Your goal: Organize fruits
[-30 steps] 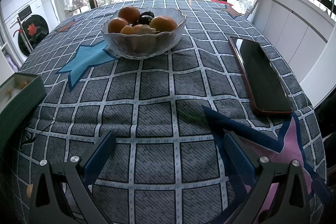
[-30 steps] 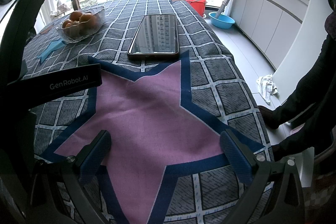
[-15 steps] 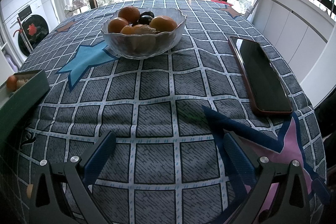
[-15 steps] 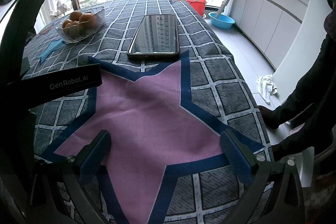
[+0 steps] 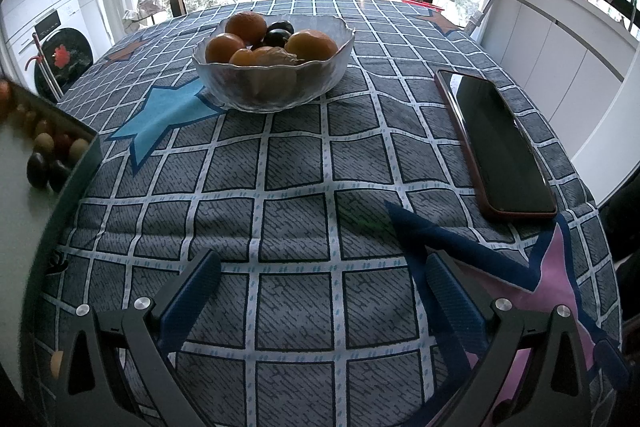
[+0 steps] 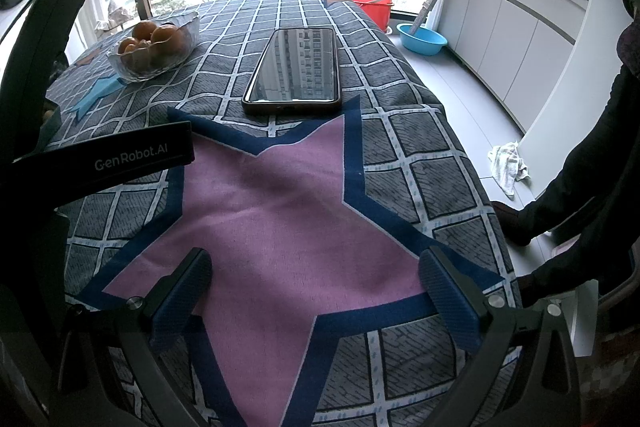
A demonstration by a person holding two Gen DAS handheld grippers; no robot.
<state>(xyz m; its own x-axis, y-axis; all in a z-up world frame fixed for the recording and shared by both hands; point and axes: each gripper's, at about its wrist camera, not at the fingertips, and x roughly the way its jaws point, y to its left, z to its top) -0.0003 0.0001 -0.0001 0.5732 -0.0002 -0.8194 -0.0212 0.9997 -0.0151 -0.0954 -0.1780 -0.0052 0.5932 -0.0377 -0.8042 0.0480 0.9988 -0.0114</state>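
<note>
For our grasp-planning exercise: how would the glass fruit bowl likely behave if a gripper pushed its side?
The glass bowl looks heavy, piled with oranges, so it would probably resist. Its base narrows, so a high push might tip it. The tablecloth might bunch rather than let it slide.

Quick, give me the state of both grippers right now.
Left gripper: open, holding nothing, above the tablecloth.
Right gripper: open, holding nothing, above the pink star.

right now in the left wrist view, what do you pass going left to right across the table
green tray of small fruits → light blue star patch → glass bowl of oranges and plums → phone in a red case
</note>
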